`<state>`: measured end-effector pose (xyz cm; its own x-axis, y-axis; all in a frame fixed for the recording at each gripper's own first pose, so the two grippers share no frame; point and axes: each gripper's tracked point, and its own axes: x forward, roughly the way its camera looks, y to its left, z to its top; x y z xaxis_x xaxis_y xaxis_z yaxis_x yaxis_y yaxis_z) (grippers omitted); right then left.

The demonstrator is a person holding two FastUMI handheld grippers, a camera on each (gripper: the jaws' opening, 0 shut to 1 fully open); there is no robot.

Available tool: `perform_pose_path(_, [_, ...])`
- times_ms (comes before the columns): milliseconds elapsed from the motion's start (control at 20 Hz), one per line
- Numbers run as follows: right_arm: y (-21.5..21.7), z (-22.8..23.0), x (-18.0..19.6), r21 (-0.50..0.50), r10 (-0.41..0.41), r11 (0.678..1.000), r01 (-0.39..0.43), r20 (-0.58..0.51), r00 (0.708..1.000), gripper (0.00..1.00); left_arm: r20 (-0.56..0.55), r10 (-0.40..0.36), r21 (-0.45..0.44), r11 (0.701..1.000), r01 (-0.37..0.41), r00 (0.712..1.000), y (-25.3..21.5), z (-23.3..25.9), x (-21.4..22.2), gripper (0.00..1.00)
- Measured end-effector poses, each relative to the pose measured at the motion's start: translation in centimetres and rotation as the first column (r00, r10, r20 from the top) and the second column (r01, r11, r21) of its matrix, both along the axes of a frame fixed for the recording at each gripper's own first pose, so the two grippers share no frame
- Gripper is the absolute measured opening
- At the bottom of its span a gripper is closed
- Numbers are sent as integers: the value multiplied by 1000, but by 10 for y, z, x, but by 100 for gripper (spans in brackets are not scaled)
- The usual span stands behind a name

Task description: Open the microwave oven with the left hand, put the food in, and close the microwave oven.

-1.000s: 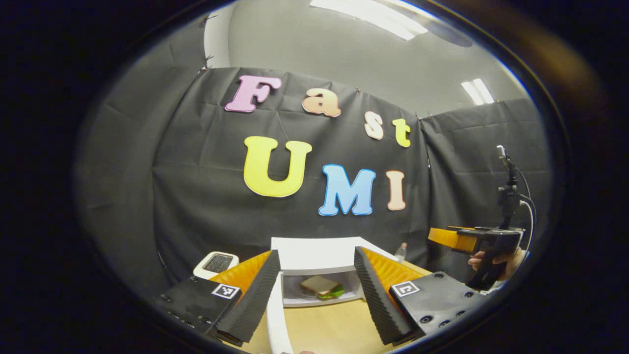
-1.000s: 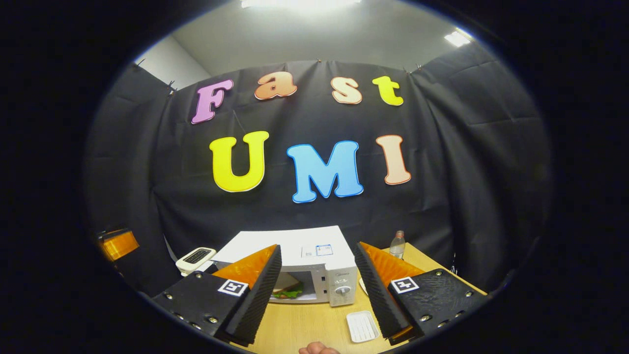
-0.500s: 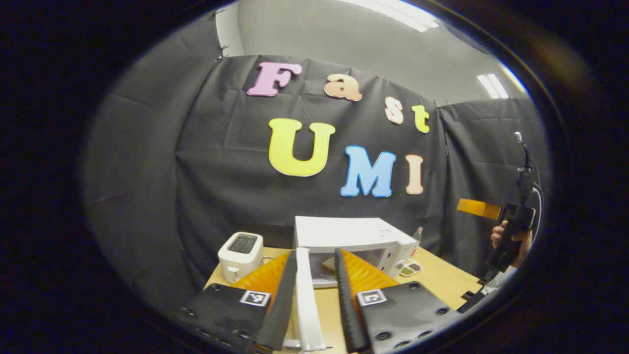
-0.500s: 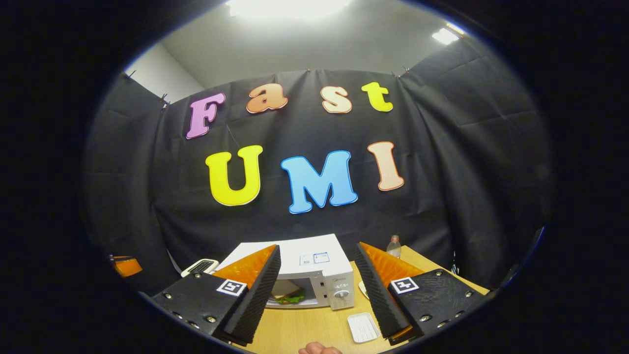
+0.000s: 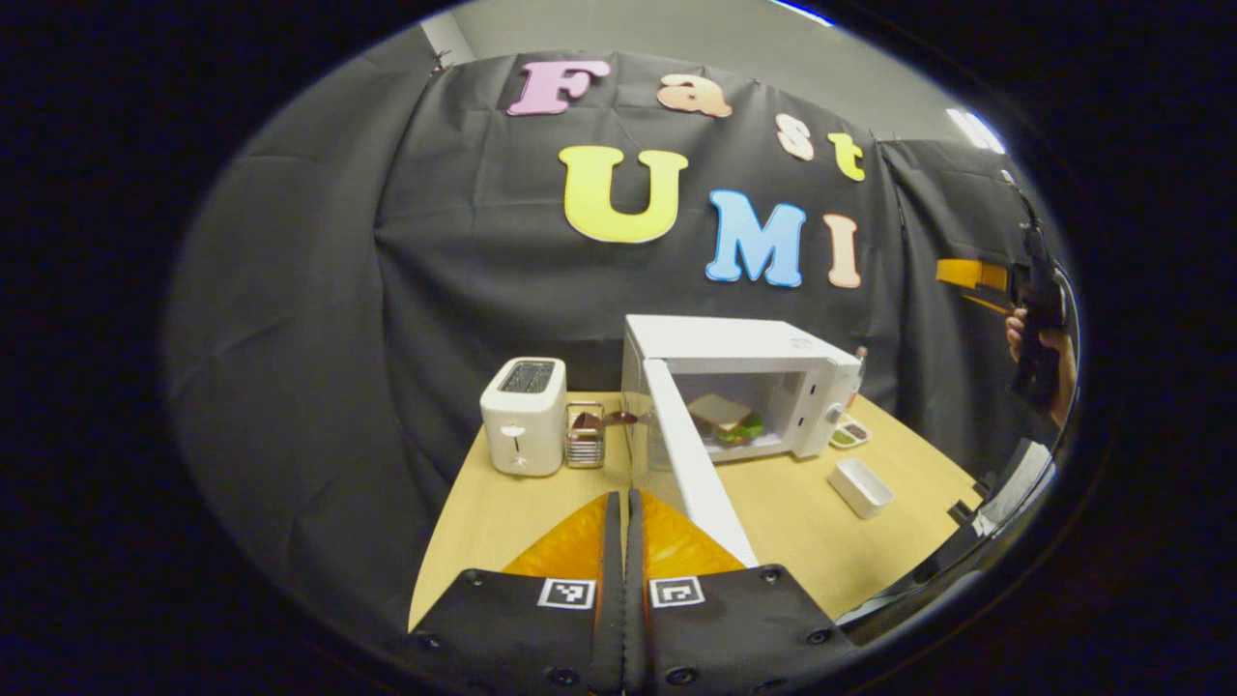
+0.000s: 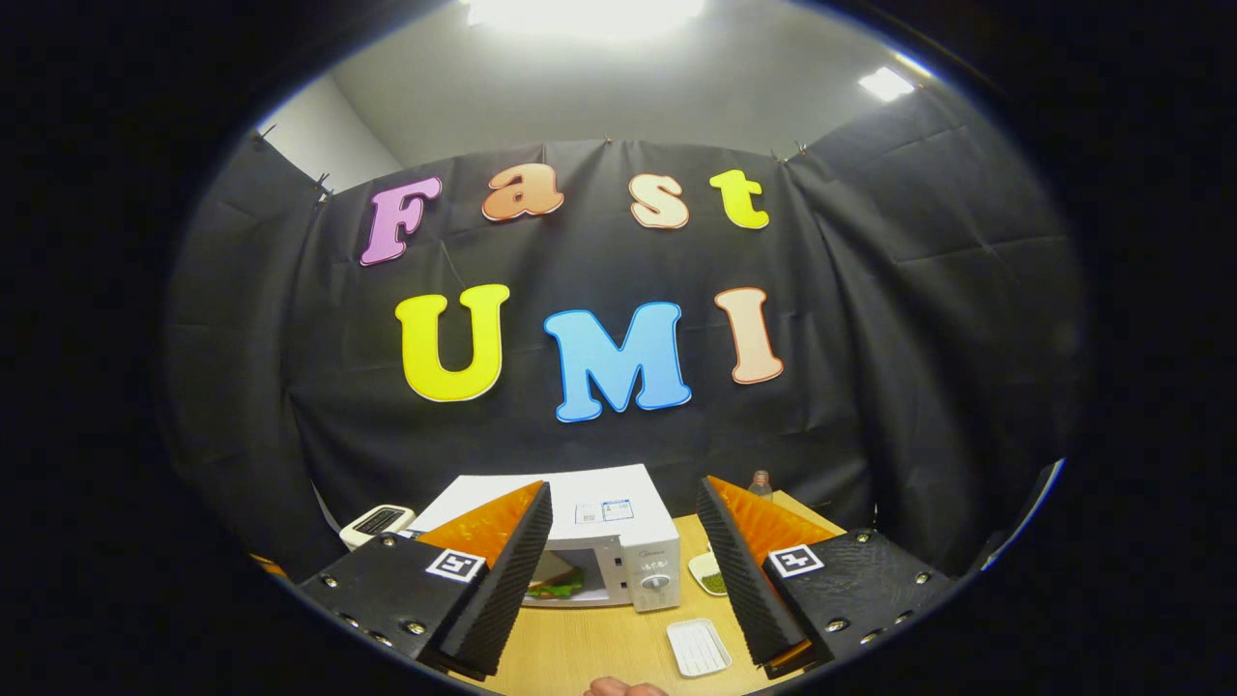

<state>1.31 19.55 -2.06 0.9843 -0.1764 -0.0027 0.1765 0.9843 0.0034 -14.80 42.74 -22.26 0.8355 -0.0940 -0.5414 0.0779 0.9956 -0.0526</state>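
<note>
Black cloth backed a pale wooden bench (image 5: 503, 503), and the microwave oven (image 5: 734, 348) sat on it with its door (image 5: 691, 454) swung wide. Inside, the sandwich (image 5: 723, 416) was already in place, so 2 of 3 steps looked done; closing remained. The left tool (image 5: 623, 541) was pressed together on nothing, just beside the door's edge. The right tool (image 6: 623, 541) hung well back, spread wide and empty. A toaster (image 5: 524, 416) stood to the oven's left.

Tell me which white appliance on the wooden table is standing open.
The white microwave oven: its door is swung out, sandwich visible inside. The white toaster beside it has no door.
</note>
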Motion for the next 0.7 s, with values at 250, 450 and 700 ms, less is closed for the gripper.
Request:
perform_pose_path(250, [6,0,4,-9,2,1000,-2,1,1000,91,-72,-32,-26,999,30,997,-4,-24,-23,7])
perform_pose_path(450, [4,-8,8,-14,-10,1000,10,-6,1000,91,-81,-88,-82,993,81,993,-30,-27,-31,6])
perform_pose_path(700, [-3,-4,12,-10,-14,1000,15,14,1000,91,-94,-135,-119,985,124,986,-57,-32,-36,7])
